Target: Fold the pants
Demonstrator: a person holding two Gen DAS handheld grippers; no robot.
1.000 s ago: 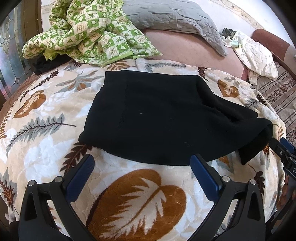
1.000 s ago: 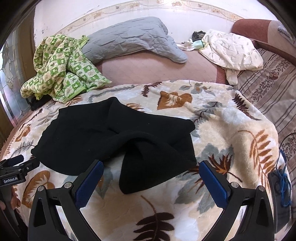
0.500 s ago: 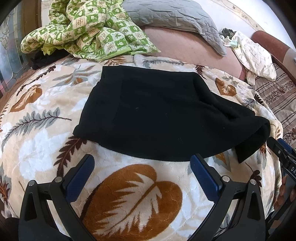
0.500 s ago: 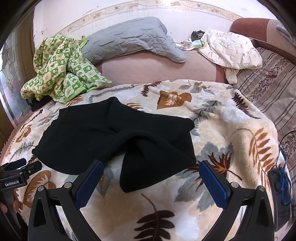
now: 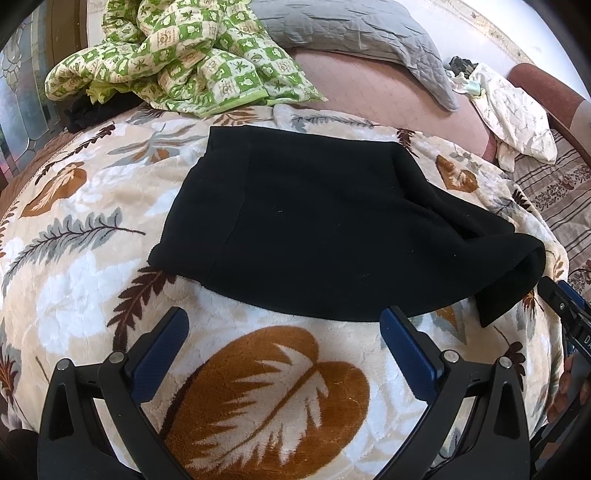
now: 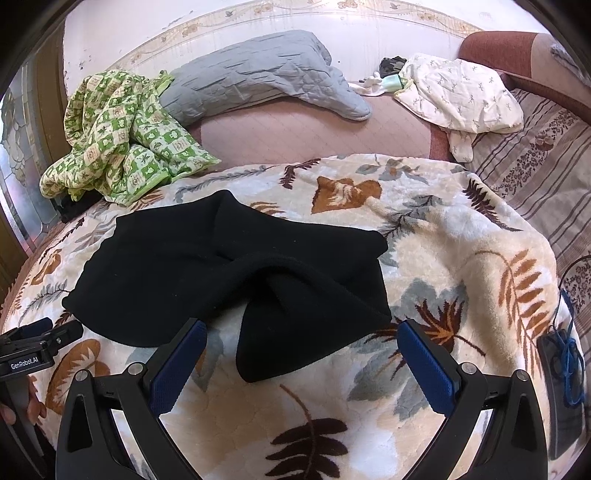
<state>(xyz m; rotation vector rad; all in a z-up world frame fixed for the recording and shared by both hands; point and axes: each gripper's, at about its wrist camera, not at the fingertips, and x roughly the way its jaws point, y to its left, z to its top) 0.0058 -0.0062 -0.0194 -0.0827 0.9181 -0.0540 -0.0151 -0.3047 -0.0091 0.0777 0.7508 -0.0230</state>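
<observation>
In the left wrist view, a crumpled green-and-cream checked quilt (image 5: 177,55) sits at ten o'clock on the bed. The leaf-print blanket (image 5: 74,258) covers the near part of the bed and carries the black pants (image 5: 325,229), which lie at the centre of that view, folded into a broad dark slab with one end doubled over and drooping toward three o'clock. The left tool (image 5: 284,339) hangs just short of the pants' near edge at six o'clock, its blue-padded fingers spread wide and holding nothing; one pad sits close to the hem without clearly touching it. A grey quilted pillow (image 5: 354,33) lies at one o'clock, and a white printed cloth (image 5: 513,110) at two o'clock.

In the right wrist view the left tool's body shows at eight o'clock beside the pants' left edge. The pants fill the middle, with a twisted fold at their centre and a flap hanging toward six o'clock. The right tool (image 6: 303,347) is spread wide and empty, its fingers flanking that flap, apart from the fabric. A striped sheet (image 6: 535,177) lies at three o'clock.
</observation>
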